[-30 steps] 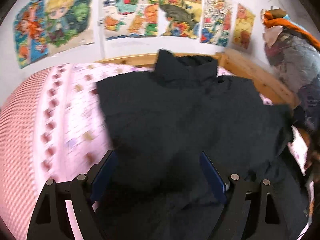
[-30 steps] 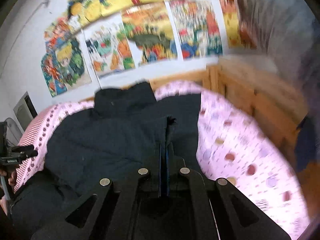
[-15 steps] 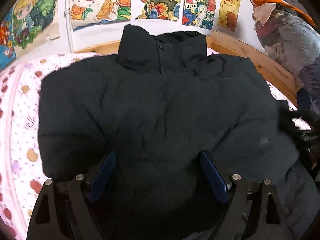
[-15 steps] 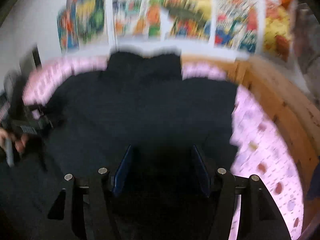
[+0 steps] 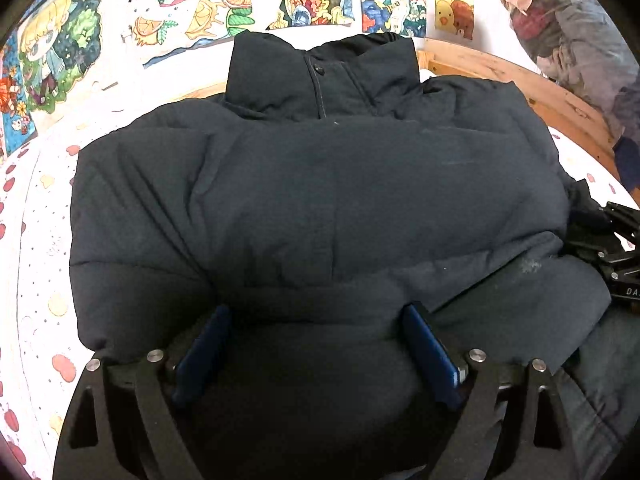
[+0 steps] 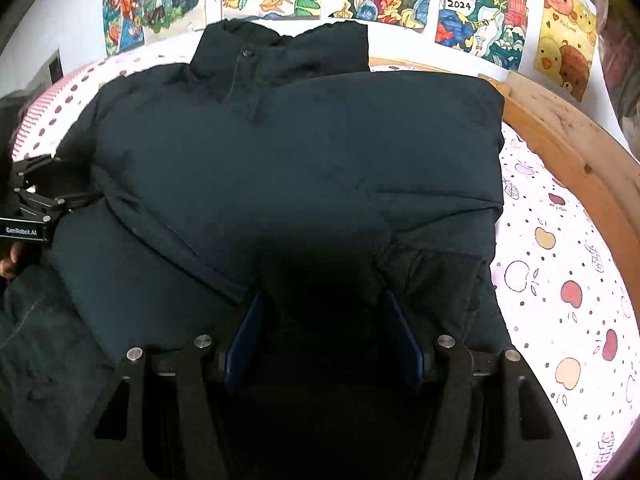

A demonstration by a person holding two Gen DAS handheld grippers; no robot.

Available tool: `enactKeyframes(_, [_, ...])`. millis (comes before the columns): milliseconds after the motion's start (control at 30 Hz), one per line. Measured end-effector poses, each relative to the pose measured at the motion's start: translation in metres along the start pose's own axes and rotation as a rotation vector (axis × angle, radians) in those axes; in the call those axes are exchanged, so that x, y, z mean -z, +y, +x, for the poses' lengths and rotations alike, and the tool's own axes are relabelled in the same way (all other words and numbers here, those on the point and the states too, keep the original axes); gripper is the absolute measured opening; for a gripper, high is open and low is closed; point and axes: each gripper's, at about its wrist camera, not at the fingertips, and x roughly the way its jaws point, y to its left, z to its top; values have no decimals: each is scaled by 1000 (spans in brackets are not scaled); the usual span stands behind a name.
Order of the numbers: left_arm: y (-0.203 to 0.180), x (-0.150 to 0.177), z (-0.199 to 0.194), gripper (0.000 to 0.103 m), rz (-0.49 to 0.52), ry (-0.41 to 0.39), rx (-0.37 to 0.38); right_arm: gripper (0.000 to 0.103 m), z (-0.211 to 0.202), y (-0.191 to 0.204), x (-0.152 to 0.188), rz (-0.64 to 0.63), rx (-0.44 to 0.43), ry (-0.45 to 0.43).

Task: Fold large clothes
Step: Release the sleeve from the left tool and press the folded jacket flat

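Both of your grippers are spread wide with nothing between the blue pads: the left gripper [image 5: 316, 320] and the right gripper [image 6: 322, 308] each sit low over the near hem of the black puffer jacket [image 5: 320, 184]. You have the jacket lying front-up on the pink fruit-print bedsheet [image 6: 560, 264], its collar [image 5: 320, 72] at the far end toward the wall of drawings [image 5: 240, 0], both sleeves folded in across its body. The wooden bed frame [image 6: 568, 136] runs along the right.
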Motion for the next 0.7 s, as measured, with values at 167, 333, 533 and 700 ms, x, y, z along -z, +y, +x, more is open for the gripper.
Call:
enactKeyframes(167, [4,-12,-11,93,-5,66,-13,65,-16,3,-3,44,8,-36])
enactKeyframes(333, [30,-42,-80,93,-72,31,-45,65,-61,2,-37,142,-33,-45])
enactKeyframes(533, [58,-95,-148,93,-81,-73,-147,78,-124,7,-121,209,35,-57])
enactKeyframes(700, [82,-126,-148,94,-168,-117,-166,82,-114,13,-170,233,15,-197])
